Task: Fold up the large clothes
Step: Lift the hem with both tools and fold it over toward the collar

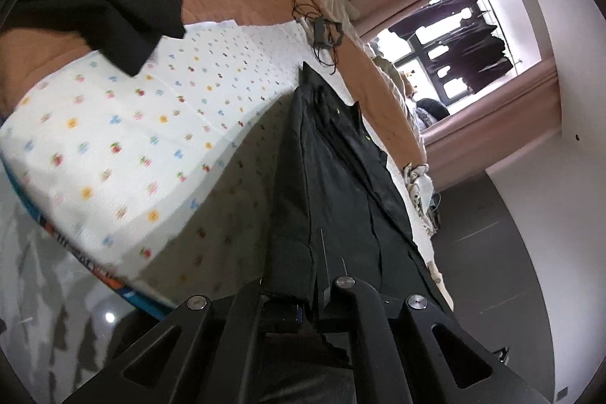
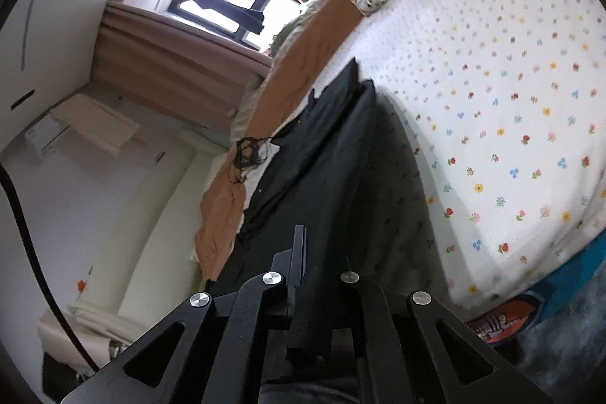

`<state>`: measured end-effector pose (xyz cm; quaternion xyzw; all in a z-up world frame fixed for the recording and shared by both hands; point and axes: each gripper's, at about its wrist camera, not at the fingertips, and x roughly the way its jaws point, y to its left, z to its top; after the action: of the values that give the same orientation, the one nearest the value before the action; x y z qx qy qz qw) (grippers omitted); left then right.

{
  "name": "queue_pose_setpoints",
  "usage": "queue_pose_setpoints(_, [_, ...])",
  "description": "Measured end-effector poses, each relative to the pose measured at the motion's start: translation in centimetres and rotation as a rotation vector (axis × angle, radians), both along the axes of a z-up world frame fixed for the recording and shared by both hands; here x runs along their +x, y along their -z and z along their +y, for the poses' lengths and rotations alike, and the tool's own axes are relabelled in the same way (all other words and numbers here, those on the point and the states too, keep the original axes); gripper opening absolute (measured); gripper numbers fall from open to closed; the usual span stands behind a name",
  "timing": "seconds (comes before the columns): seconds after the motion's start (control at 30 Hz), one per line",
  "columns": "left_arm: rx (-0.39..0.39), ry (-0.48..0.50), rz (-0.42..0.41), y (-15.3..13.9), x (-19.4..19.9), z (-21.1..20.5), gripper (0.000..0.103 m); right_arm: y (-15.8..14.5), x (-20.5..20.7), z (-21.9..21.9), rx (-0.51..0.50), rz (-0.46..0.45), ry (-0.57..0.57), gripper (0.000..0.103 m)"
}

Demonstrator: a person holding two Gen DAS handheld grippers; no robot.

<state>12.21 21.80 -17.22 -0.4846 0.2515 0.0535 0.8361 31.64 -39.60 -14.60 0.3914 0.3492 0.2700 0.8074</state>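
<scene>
The left gripper (image 1: 318,284) and the right gripper (image 2: 322,275) are each clenched on an edge of the dark garment (image 1: 333,154), which runs up the centre of both views. It stretches taut between them above the flowered bedspread (image 1: 125,124), probably so it can be laid flat and folded.

You find no readable text here: the lettering on the bed's blue-and-orange edge (image 2: 503,322) is too blurred to make out.
</scene>
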Motion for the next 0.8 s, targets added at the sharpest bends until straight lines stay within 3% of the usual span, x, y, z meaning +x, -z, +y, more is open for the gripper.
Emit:
queue_pose_setpoints(0.2, [0.003, 0.002, -0.028, -1.3, -3.1, -1.2, 0.001, -1.3, -2.8, -0.7, 0.016, -0.025, -0.009, 0.004])
queue_pose_setpoints(0.8, [0.036, -0.003, -0.182, -9.2, -12.7, -4.6, 0.001, -7.5, -11.7, -3.5, 0.079, -0.151, -0.029, 0.004])
